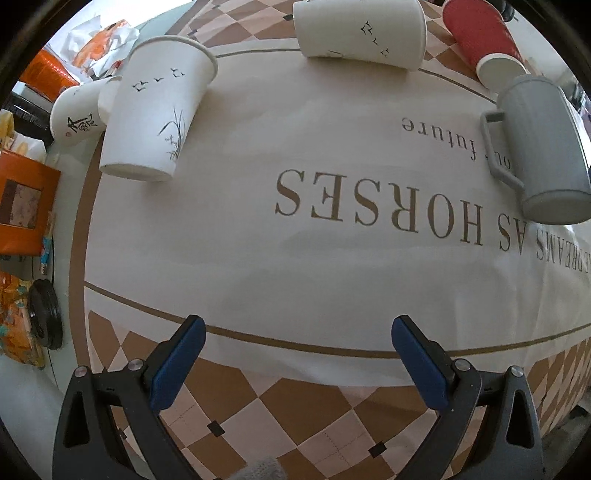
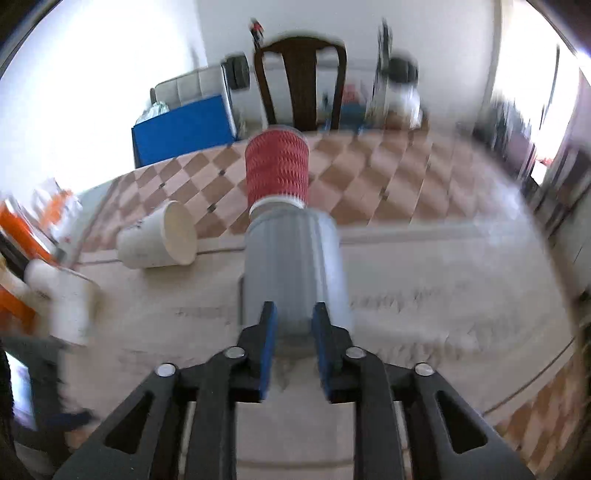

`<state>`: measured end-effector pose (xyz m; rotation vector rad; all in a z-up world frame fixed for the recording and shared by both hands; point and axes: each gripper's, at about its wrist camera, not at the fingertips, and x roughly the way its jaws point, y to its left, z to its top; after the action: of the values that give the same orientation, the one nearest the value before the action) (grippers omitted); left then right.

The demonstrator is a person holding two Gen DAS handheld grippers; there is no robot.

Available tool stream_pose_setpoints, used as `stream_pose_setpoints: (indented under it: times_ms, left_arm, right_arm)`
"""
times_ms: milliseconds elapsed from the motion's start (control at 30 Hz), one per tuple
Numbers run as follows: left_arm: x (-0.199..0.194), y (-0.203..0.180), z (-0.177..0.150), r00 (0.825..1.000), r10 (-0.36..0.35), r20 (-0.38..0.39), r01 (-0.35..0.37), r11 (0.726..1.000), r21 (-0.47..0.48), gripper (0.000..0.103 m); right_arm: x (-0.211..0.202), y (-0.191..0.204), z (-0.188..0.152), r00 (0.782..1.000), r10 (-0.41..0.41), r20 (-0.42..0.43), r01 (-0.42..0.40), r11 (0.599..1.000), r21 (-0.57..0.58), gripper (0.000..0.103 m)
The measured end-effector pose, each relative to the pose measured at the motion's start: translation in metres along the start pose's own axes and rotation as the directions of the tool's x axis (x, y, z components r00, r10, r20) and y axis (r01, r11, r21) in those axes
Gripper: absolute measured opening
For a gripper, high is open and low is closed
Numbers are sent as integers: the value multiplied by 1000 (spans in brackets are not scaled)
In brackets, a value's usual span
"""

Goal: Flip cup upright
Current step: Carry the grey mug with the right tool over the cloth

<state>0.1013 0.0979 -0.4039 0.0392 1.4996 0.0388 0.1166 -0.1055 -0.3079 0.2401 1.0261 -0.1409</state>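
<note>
Starting at the left, our left gripper (image 1: 297, 365) hangs over the desk (image 1: 258, 258) with its jaws wide and nothing between them, so it plays no part for now. Ahead of it an upright white paper cup (image 1: 155, 110) with a bird print stands beside a small tipped one, another white cup (image 1: 360, 31) lies on its side farther back, and the red cup (image 1: 480, 40) lies on its side at the far right. Nearest the right edge is the grey mug (image 1: 543, 147), the one we judge the task means. The right wrist view (badly smeared by motion) shows our right gripper (image 2: 293, 332) with jaws narrow around the mug's (image 2: 295, 266) near end; contact looks likely, though we cannot tell if they clamp it. The mug seems rigid, ribbed plastic or ceramic, heavier than the paper cups and not crushable, so a firm pinch across the body or rim should suit; the ribs may help against slip. Its long axis looks to run away from the right gripper toward the red cup (image 2: 277, 166), with the handle out to the left.
</note>
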Motion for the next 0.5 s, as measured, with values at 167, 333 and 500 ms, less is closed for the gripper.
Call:
stream_pose_setpoints:
  times_ms: [167,333,500]
  left_arm:
    - [-11,7,1,999,14,30,-14,1000,-10,103]
    - [-18,5,15,999,22,47,-21,999,-27,103]
    - [-24,4,19,999,19,50,-18,999,-28,103]
  right_arm:
    - [11,-4,59,983,94,-155,-93,996,11,91]
    - [78,0,89,902,-34,-429,-19,993,-118,90]
    - [111,-6,83,830,-12,-557,-59,992,-110,83]
